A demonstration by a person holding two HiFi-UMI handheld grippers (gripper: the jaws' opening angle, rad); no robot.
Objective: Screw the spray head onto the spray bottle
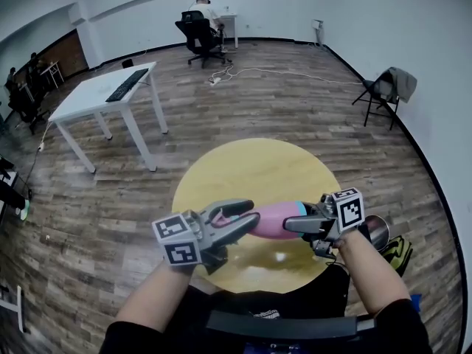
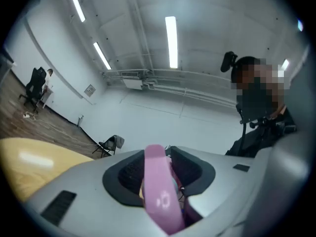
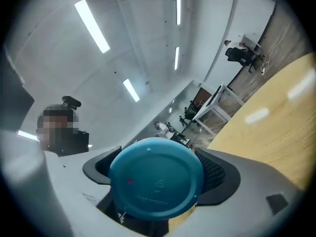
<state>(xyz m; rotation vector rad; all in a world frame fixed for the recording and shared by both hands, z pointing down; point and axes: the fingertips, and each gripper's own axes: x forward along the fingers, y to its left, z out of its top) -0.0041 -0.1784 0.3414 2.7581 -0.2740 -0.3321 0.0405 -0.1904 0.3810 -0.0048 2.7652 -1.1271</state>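
A pink spray bottle [image 1: 271, 220] with a teal base lies level in the air over the round yellow table [image 1: 258, 168], held between both grippers. My left gripper [image 1: 247, 223] is shut on the pink spray head [image 1: 225, 216]; in the left gripper view its trigger [image 2: 157, 191] sticks out between the dark pads [image 2: 123, 174]. My right gripper [image 1: 292, 224] comes in from the right and is shut on the bottle's base end. The right gripper view shows the round teal base [image 3: 155, 184] filling the gap between the jaws. The joint between head and bottle is hidden.
A white desk [image 1: 110, 94] with a keyboard stands at the back left. A person sits in an office chair [image 1: 200, 32] at the far wall. A folding chair [image 1: 383, 91] stands at the right wall, and a shiny metal object [image 1: 376, 231] and a green bag [image 1: 398, 253] lie beside the table.
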